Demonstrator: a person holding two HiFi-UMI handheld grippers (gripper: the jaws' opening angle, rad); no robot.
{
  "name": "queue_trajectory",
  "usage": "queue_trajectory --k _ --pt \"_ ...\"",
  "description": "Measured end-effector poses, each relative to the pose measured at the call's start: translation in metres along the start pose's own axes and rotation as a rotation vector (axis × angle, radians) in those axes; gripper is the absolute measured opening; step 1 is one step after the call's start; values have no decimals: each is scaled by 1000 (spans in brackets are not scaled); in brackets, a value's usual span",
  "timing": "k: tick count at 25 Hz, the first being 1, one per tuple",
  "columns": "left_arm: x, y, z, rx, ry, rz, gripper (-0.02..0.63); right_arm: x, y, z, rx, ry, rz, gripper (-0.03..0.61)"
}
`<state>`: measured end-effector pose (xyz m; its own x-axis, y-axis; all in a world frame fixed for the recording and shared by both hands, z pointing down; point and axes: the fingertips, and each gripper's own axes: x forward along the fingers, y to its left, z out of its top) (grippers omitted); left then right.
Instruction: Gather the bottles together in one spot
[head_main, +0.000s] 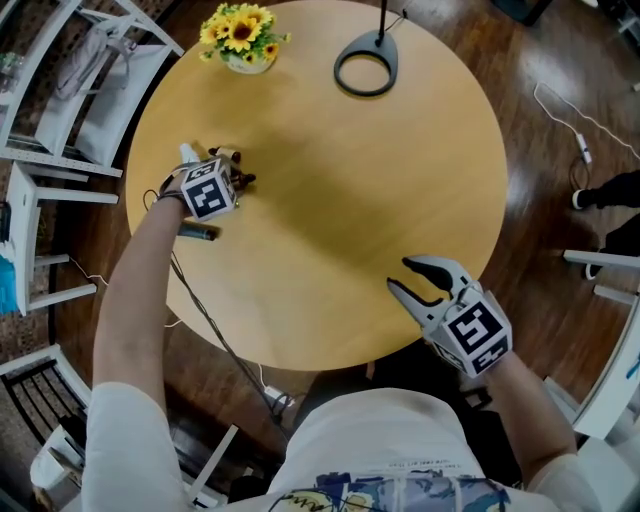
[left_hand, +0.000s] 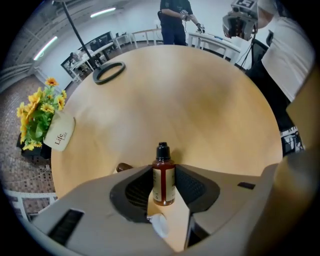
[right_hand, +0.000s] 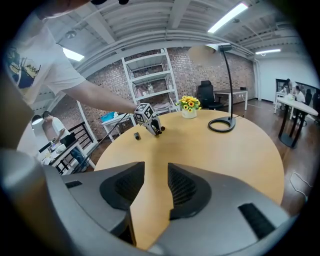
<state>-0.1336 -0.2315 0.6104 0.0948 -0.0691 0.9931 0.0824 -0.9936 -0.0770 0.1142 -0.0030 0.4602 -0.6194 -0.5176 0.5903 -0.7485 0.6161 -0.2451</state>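
Now one bottle is gripped at the table's 9 o'clock edge.
Seen from the head view, the round wooden table (head_main: 330, 180) carries a black lamp base ring (head_main: 366, 70) at 12 o'clock and yellow flowers (head_main: 240, 35) at 11 o'clock. At 5 o'clock the right gripper (head_main: 400, 274) hovers with its jaws partly apart and nothing between them. The left gripper (left_hand: 164, 169) points down, and its pads press on both sides of an upright amber bottle (left_hand: 163, 184) with a black cap.

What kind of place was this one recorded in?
Probably an open workshop or lab-style office, not a home: the right gripper view shows a brick wall, white metal shelving and ceiling strip lights behind the round wooden table, with other desks further off.
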Motion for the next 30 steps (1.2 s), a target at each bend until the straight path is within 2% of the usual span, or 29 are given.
queue_trajectory --k 5,7,12,19,23,30 --pt "-15 -1 32 -124 -164 45 140 -3 2 -10 17 2 -1 173" --pt "-25 2 54 -212 -270 64 140 -4 0 -13 13 -4 -8 173" --pt "-57 15 119 -463 -599 146 140 -12 -3 -16 27 -15 -14 173" --pt "-86 33 199 -636 -899 265 140 -19 -10 -20 42 -23 -32 173" --pt "-87 32 235 -719 -1020 330 141 -21 -12 -27 50 -14 -33 173" --pt "-61 41 261 -813 -1090 435 140 -32 -17 -41 70 28 -38 173"
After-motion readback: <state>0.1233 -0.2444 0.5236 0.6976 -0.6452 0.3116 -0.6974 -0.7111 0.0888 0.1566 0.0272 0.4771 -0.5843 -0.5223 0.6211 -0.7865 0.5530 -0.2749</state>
